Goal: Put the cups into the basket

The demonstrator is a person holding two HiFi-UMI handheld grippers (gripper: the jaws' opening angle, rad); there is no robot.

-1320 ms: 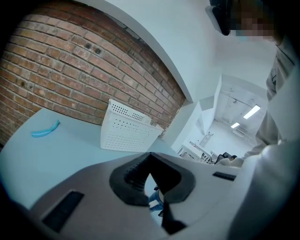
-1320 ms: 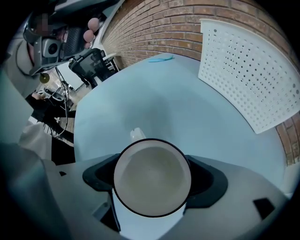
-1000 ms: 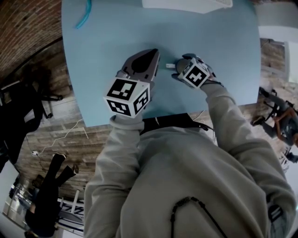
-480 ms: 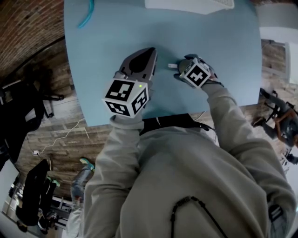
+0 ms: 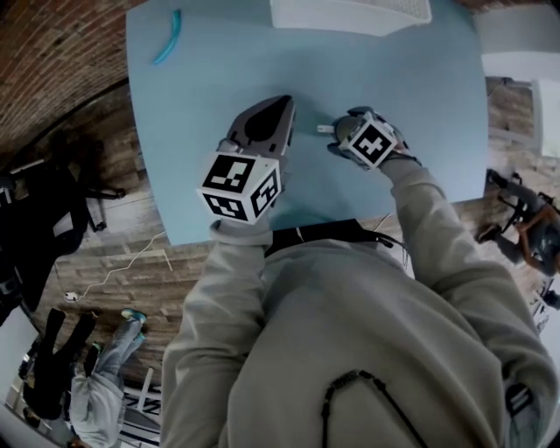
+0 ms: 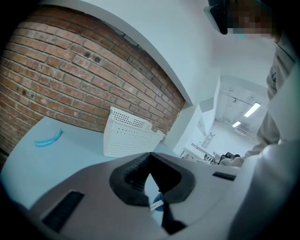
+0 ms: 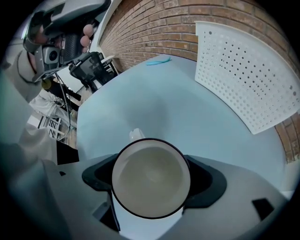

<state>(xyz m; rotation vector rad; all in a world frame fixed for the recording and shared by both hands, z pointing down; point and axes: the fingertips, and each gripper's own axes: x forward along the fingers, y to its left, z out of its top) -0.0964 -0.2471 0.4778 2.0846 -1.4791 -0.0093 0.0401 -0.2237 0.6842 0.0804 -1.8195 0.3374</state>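
While my right gripper (image 7: 152, 187) clamps the cup (image 7: 151, 173) over the table (image 5: 219, 70), well apart from the basket (image 5: 350, 13) at the far edge, my left gripper (image 6: 150, 161) sits beside it, closed on nothing.

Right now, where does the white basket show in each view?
Head view: basket at the top edge, partly cut off.
Left gripper view: basket at centre, above the jaws.
Right gripper view: basket upper right, beyond the cup.
Shared landmark: turquoise strip, left of the basket in all three.
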